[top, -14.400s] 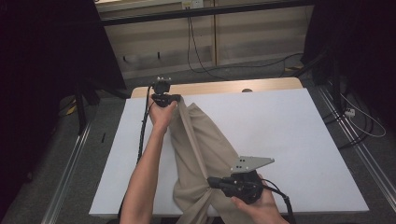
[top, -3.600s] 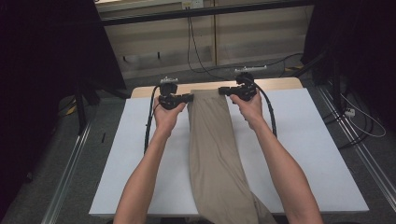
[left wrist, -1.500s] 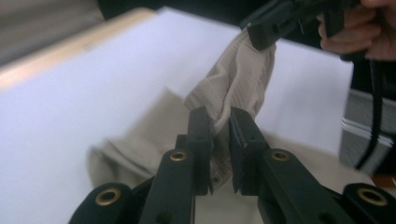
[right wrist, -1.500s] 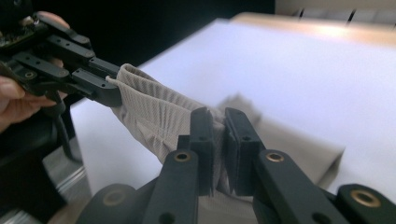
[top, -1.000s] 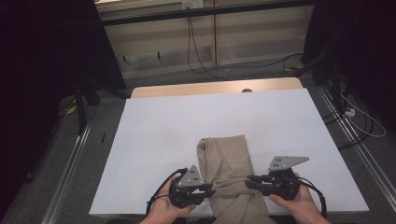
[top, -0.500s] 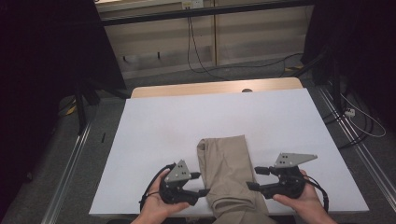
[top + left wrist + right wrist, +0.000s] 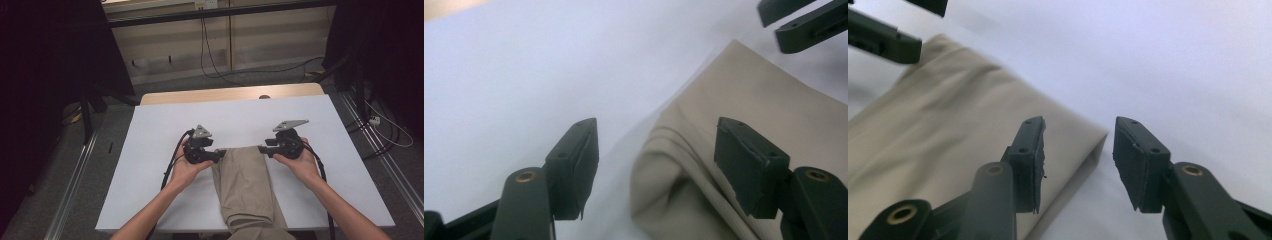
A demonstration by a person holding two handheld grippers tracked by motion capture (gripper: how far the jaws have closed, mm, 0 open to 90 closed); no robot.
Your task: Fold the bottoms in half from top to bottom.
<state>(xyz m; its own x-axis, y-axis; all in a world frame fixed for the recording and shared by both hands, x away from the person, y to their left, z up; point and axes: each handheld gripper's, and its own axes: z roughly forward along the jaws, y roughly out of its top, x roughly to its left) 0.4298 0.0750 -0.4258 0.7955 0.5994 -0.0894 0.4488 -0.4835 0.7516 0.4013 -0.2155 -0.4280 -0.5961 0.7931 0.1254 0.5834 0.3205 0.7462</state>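
From the high view, the folded beige cloth is lying on the white tabletop, its long axis running toward the person, with the left tool and right tool flanking its far corners. In the left gripper view the jaws are gaping around a puckered corner (nothing pinched). In the right gripper view the released jaws are straddling the cloth's layered edge.

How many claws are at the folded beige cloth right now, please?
2: the left claw at the beige cloth's far left corner, the right claw at its far right corner, both open.
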